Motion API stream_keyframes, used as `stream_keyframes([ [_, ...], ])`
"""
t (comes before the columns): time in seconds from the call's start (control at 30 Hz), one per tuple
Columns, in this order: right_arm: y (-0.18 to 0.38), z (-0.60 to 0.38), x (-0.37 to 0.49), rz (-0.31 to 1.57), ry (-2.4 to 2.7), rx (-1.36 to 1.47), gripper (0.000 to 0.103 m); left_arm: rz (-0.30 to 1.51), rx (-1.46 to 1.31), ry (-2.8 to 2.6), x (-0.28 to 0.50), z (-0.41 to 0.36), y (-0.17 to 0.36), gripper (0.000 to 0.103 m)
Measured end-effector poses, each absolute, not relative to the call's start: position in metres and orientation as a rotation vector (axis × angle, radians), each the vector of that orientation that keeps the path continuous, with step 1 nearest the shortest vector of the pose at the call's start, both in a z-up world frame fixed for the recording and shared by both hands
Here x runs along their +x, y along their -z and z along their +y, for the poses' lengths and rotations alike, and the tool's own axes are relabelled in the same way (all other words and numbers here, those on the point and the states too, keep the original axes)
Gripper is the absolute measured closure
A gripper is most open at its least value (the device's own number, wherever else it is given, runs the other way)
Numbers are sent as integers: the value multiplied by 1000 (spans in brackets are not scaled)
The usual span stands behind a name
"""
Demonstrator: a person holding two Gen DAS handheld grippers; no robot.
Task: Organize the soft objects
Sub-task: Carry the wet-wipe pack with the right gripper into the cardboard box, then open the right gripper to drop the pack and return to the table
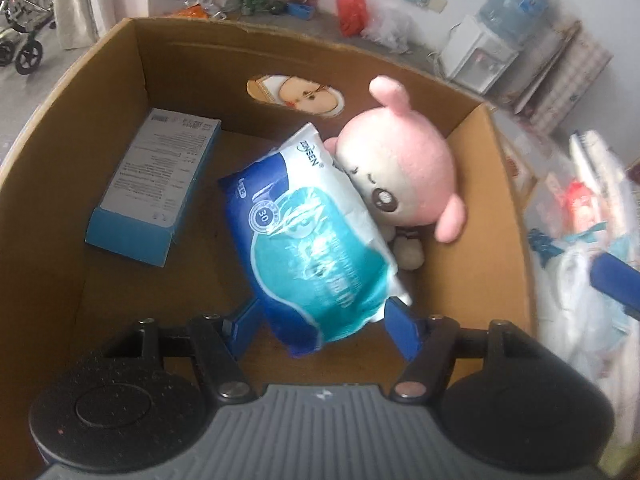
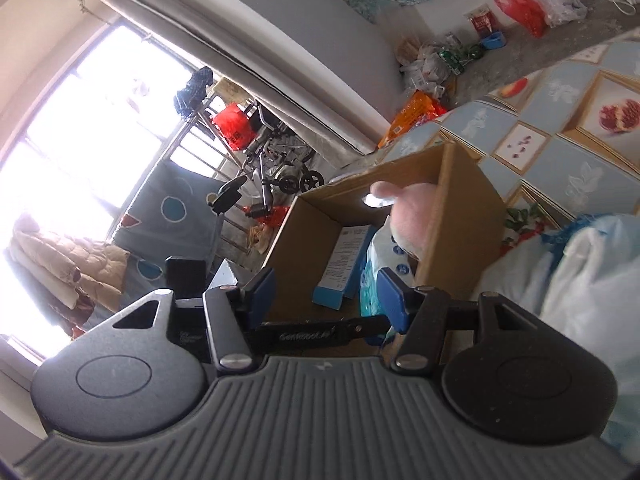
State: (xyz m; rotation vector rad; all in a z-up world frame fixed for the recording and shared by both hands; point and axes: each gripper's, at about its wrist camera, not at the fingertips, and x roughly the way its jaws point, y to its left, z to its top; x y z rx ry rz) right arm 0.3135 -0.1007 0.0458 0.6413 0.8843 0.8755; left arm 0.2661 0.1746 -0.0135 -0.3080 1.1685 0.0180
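Note:
A blue and teal soft tissue pack [image 1: 316, 240] lies tilted in the cardboard box [image 1: 172, 68], leaning on a pink plush toy [image 1: 404, 172] at the box's right wall. My left gripper [image 1: 320, 324] is over the box with its blue fingers [image 1: 400, 328] wide apart on either side of the pack's near end. My right gripper [image 2: 324, 300] is open and empty, just outside the box [image 2: 460, 216]. The plush [image 2: 412, 216] and pack [image 2: 372, 276] show in the right wrist view past the box edge.
A blue and grey carton [image 1: 156, 184] lies in the box's left half. White and blue fabric [image 2: 580, 280] lies right of the box on a patterned cloth [image 2: 560, 160]. Bags and clutter [image 1: 352, 8] sit on the floor beyond. A wheelchair [image 2: 276, 160] stands near the window.

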Motion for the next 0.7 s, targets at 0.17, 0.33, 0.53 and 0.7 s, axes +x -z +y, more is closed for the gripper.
stream_keyframes([
  [0.17, -34, -116, 312, 897, -878, 665, 47, 1215, -287, -78, 282, 177, 28, 37],
  [0.33, -30, -127, 310, 894, -866, 679, 47, 1187, -301, -110, 289, 186, 30, 37],
  [0.53, -24, -137, 309, 891, -838, 689, 47, 1138, -345, -154, 286, 190, 26, 41],
  [0.7, -25, -143, 301, 892, -832, 685, 47, 1094, -413, -162, 270, 193, 8, 31],
])
